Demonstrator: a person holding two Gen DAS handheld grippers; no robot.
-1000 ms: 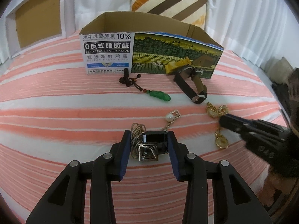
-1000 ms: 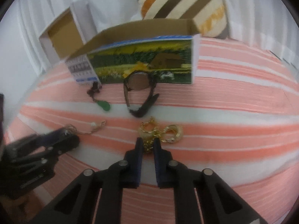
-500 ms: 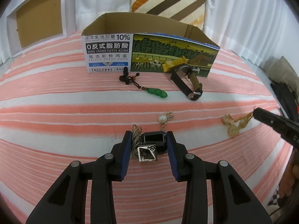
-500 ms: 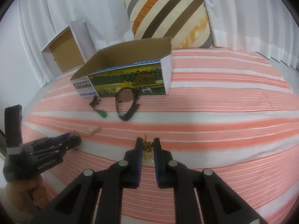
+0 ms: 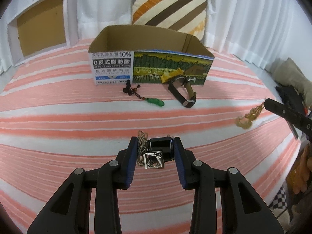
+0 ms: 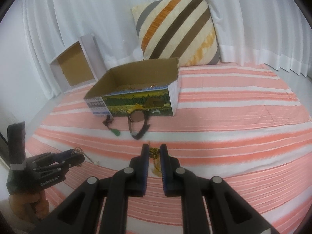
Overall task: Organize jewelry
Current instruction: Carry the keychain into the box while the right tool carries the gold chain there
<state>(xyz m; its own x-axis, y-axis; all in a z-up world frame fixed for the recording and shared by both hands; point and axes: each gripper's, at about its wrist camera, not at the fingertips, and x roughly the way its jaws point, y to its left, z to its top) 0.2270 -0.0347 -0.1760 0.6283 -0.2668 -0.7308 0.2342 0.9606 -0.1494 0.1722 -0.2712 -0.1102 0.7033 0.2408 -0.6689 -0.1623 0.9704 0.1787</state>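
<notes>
Both tongs loaded: left tongs point(image 5: 154, 154) part-closed on black-block necklace bundle point(image 5: 156, 152), right tongs point(image 6: 155, 156) pinched nearly shut on dangling gold chain point(image 6: 156, 161), cardboard box point(image 6: 136, 97) at 12 o'clock; I judge the swinging chain may snag the box rim.

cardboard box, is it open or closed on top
Open. The cardboard box has no lid or flaps over it; both wrist views look straight in at its bare brown inner walls. It stands upright on the striped cloth.
</notes>
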